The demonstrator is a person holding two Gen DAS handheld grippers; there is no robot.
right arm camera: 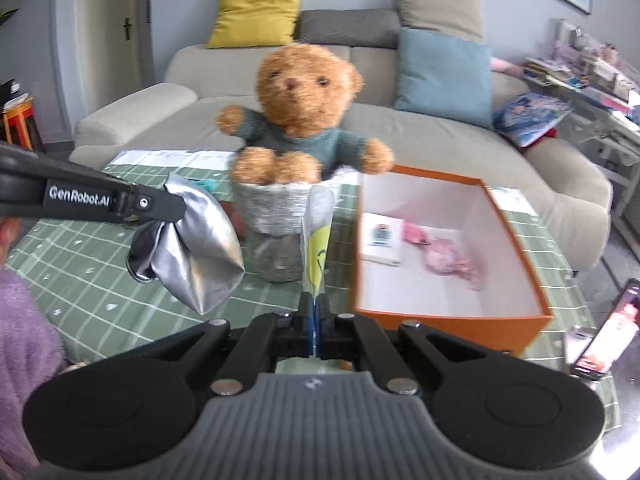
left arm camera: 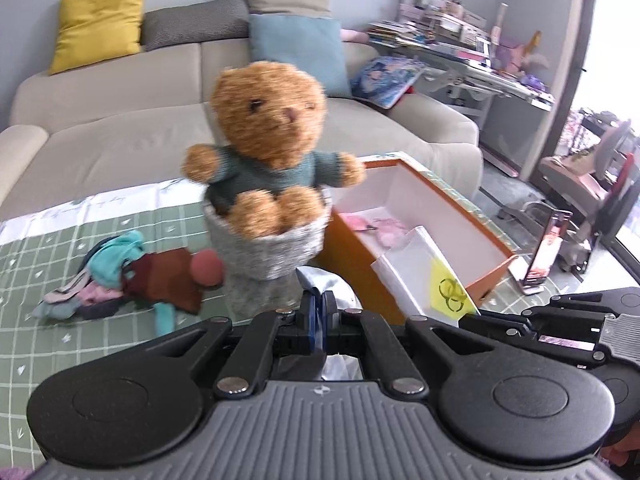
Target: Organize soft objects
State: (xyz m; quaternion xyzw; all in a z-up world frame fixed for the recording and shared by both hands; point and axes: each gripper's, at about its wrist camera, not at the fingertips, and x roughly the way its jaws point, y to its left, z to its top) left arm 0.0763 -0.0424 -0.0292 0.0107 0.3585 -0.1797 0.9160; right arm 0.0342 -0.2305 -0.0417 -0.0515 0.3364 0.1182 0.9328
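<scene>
On the green checked tablecloth (right arm camera: pixel 100 276), from left to right, the following are recorded. A heap of small garments (left arm camera: pixel 120 276) in teal, maroon and pink is seen at the far left in the left wrist view, lying loose on the cloth. Just beside it, a brown teddy bear (left arm camera: pixel 268 132) in a teal sweater is seated upright in a grey knitted basket (left arm camera: pixel 266 256), its feet resting on the rim. To the right of the basket, an orange box (right arm camera: pixel 460 320) with a white interior is placed open; a small white carton (right arm camera: pixel 382 240) and pink soft items (right arm camera: pixel 452 256) are held inside it. A phone (right arm camera: pixel 608 332) is propped at the far right edge of the table.

The left gripper (left arm camera: pixel 318 308) is pressed together on a crumpled silver bag (right arm camera: pixel 196 248), which is held clear of the cloth in front of the basket. The right gripper (right arm camera: pixel 315 320) is pinched shut on the edge of a flat packet with a yellow label (right arm camera: pixel 318 248), held upright between basket and box. A purple fleecy sleeve (right arm camera: pixel 20 344) is noted at the left border. A beige sofa (right arm camera: pixel 420 140) with yellow, blue and taupe cushions is seen behind.
</scene>
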